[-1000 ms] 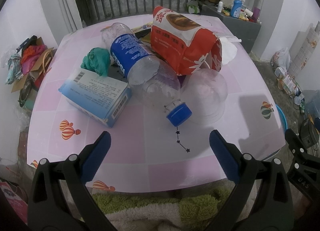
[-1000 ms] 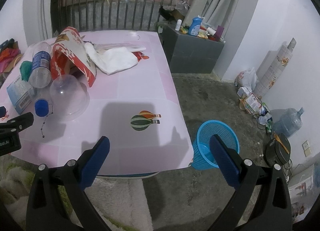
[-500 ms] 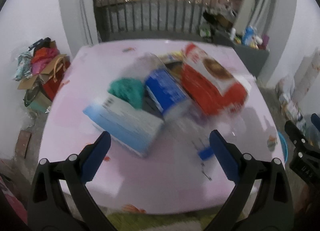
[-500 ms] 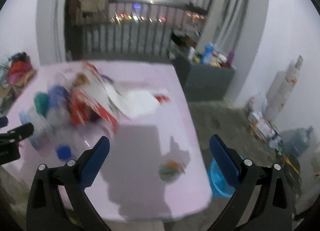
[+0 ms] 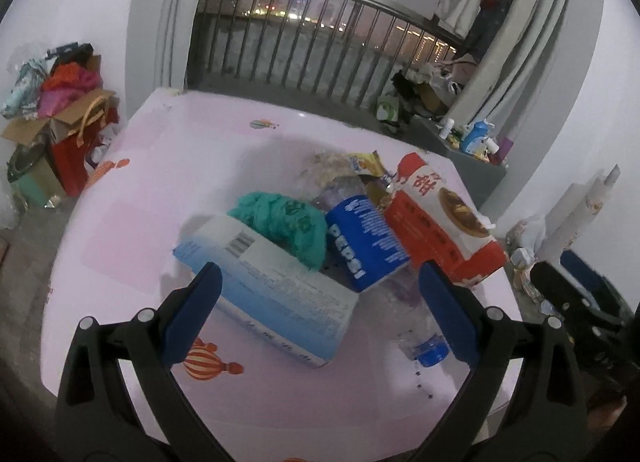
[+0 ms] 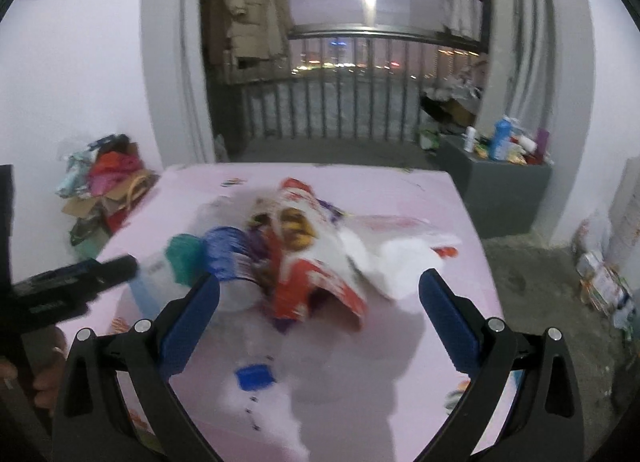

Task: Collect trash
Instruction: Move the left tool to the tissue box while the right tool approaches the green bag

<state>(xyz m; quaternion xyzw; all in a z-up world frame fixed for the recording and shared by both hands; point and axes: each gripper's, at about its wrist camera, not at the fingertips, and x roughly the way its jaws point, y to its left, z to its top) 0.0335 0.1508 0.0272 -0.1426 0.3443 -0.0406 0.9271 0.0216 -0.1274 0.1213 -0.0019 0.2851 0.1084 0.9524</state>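
A heap of trash lies on the pink table (image 5: 168,190): a light blue carton (image 5: 276,294), a crumpled green bag (image 5: 288,222), a clear Pepsi bottle (image 5: 364,246) with a blue cap (image 5: 430,350), and a red snack bag (image 5: 440,222). My left gripper (image 5: 320,310) is open and empty, just above the carton's near end. My right gripper (image 6: 318,314) is open and empty, in front of the red snack bag (image 6: 308,262); that view is blurred. The bottle cap (image 6: 254,376) and a white bag (image 6: 404,258) show there too.
A cardboard box with clothes and a red bag (image 5: 64,118) stands on the floor left of the table. A grey cabinet with bottles (image 6: 504,178) stands at the back right. A railing (image 5: 320,62) runs behind the table. The left gripper's body (image 6: 60,290) shows at the left edge.
Both grippers have risen and tilted up and swung left toward the trash heap. The blue basket has left the right wrist view. Both stay open.
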